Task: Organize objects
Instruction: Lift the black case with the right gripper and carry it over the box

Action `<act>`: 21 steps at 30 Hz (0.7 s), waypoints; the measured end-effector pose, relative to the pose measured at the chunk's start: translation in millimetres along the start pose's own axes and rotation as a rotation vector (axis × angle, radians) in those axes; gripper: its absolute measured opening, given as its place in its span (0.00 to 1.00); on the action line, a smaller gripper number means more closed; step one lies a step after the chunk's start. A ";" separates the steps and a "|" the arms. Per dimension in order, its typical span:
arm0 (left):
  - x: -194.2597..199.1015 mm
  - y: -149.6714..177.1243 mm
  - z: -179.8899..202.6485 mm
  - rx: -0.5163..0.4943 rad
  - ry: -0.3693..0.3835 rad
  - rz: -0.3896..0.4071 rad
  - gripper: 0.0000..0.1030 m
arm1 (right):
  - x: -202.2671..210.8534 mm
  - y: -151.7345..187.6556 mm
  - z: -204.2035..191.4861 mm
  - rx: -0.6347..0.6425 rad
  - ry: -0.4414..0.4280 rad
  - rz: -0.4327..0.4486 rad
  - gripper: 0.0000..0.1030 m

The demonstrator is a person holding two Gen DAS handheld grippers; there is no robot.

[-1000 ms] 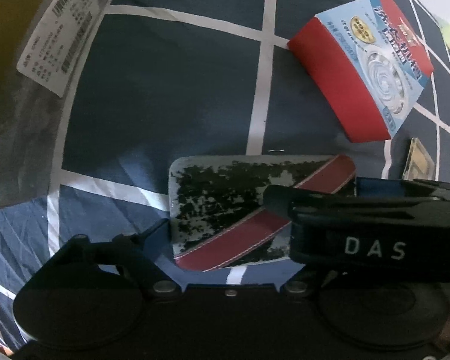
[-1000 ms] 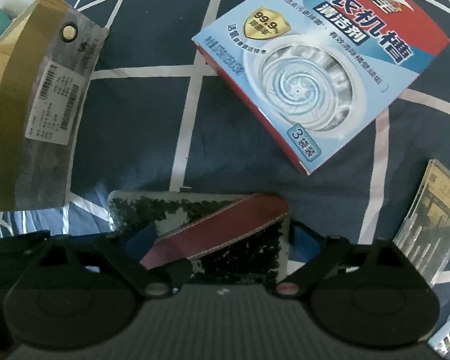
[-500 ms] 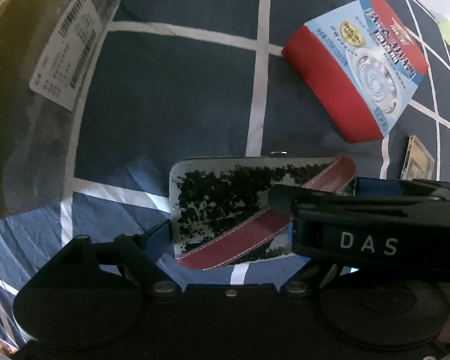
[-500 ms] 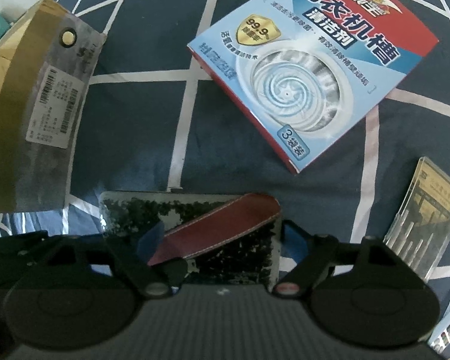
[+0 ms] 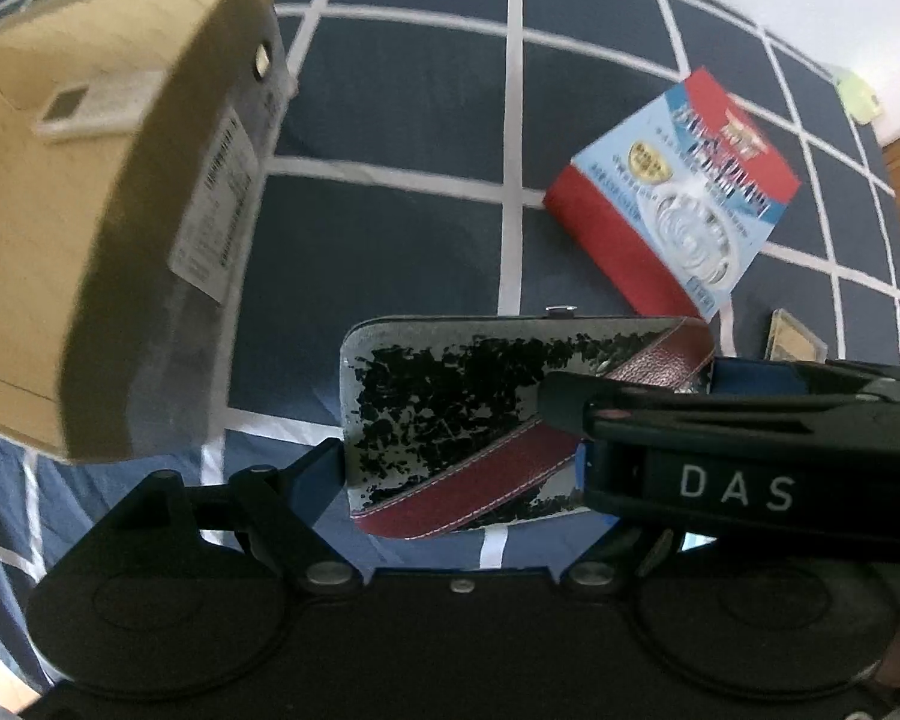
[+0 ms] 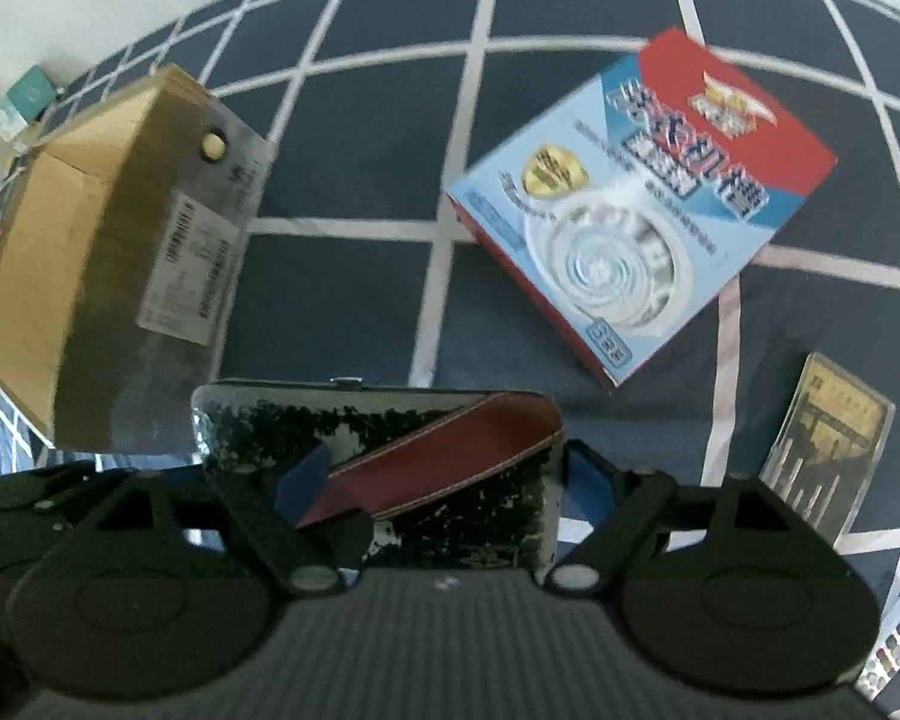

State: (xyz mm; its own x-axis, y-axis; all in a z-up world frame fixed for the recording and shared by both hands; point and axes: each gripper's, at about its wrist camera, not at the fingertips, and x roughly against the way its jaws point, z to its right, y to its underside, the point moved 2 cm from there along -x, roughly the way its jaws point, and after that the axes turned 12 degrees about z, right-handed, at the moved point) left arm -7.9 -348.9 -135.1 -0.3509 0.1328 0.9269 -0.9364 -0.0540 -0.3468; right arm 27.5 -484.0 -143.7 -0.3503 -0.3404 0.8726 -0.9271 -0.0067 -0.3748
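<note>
Gripping the speckled case [image 5: 450,414] between them, both grippers' fingers [image 5: 321,471] hide its side edges.

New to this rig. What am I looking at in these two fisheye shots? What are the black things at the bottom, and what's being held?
No robot here: a person holds a two-finger gripper in each hand, with a fisheye camera on each looking along its fingers. The black shapes at the bottom are each gripper's own body.

Left view: the left gripper clasps the ends of a black-and-silver speckled case with a dark red strap. The bar marked DAS is the other gripper, crossing in from the right.

Right view: the right gripper clasps the same case.

Below lies a navy cloth with white grid lines. On it: an open cardboard box to the left, a red-and-blue cleaner box, and a small clear packet to the right.
</note>
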 end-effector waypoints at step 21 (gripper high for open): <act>84.1 -13.6 -51.0 -0.034 -0.030 0.161 0.79 | 57.3 -1.9 -86.5 0.031 -0.037 0.172 0.81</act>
State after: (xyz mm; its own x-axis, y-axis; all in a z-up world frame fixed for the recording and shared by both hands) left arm -24.9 -286.5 -59.7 -0.4968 0.0957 0.8626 -0.8678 -0.0385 -0.4955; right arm -2.3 -422.1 -65.9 -0.4980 -0.3731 0.7829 -0.8490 0.0259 -0.5277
